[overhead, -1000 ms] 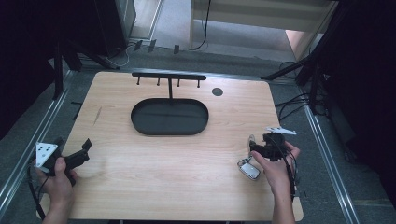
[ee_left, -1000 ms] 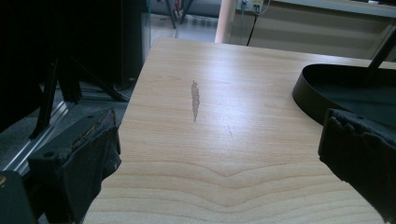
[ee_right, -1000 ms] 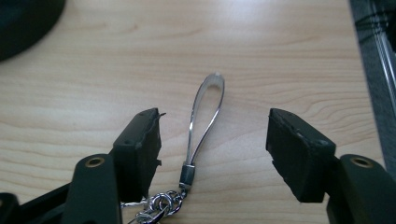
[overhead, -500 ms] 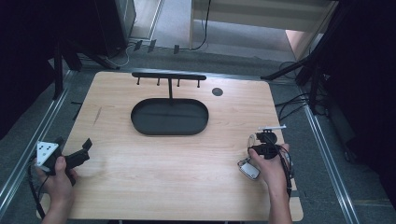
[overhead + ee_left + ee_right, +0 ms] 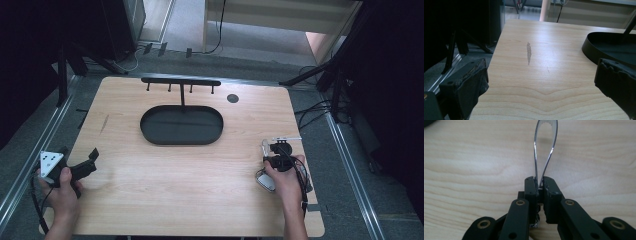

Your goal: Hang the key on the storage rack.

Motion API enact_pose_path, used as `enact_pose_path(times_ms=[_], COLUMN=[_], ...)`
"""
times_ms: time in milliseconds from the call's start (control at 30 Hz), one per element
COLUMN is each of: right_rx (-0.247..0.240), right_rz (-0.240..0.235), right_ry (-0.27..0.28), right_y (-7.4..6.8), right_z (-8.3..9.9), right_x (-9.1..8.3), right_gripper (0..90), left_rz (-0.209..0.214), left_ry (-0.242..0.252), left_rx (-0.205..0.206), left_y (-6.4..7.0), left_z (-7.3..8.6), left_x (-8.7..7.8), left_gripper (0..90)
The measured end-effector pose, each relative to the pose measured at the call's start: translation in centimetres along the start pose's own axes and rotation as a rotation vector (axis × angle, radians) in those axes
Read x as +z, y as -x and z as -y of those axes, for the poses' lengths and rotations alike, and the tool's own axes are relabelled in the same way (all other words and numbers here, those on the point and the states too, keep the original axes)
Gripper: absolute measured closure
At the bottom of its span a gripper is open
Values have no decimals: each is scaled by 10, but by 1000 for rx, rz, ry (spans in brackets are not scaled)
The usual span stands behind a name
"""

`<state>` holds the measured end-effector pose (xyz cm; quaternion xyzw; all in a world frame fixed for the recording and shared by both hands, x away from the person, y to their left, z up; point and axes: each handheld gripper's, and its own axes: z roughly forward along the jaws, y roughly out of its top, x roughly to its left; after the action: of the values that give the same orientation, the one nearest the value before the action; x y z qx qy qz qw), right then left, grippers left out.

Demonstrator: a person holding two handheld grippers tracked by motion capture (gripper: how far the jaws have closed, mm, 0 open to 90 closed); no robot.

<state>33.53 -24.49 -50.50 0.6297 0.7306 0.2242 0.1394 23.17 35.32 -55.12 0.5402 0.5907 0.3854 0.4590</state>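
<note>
Since the earlier frame, the right tongs have been turned upright near the counter's right edge. A looped metal clip is gripped by its joined end, its long axis running straight ahead. Left tongs are held wide, far away. An empty black tray lies forward-left.

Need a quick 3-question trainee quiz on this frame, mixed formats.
1. True or false: the right gripper is shut on metal tongs.
2. The left gripper is: A) open, holding nothing B) shut on the tray C) inside the tray
3. Fill in: the black oval tray sits in front of a black ____ with four pegs.

Key: 1 true; 2 A; 3 rack
</note>
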Motion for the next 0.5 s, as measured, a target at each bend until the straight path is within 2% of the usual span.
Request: enact_pose_path(times_ms=[33,67,100,133,233,300,333,367,400,500], right_rx=[-5,-5,-20,-20,-37,-59,-59,-62,-62,-80], right_rz=[1,1,-7,-7,0,6,6,-3,-3,1], right_ry=[54,54,120,120,206,322,322,390,390,505], right_y=[-3,-3,-6,-6,-10,-14,-14,-17,-17,-22], right_z=[0,0,-1,-1,0,1,1,2,2,5], right_x=[-5,-5,-10,-10,-17,-25,-25,-30,-30,-36], right_gripper=[835,835,835,835,836,836,836,835,835,835], left_rz=[0,0,1,1,0,0,0,0,0,-1], left_ry=[0,0,0,0,1,2,3,5,5,8], left_rx=[0,-1,-1,-1,1,1,3,2,2,1], left_y=[0,0,0,0,0,0,0,1,1,1], left_z=[0,0,0,0,0,0,0,0,0,1], left_x=[0,0,0,0,0,0,0,0,0,-1], left_gripper=[0,0,0,0,0,0,0,0,0,0])
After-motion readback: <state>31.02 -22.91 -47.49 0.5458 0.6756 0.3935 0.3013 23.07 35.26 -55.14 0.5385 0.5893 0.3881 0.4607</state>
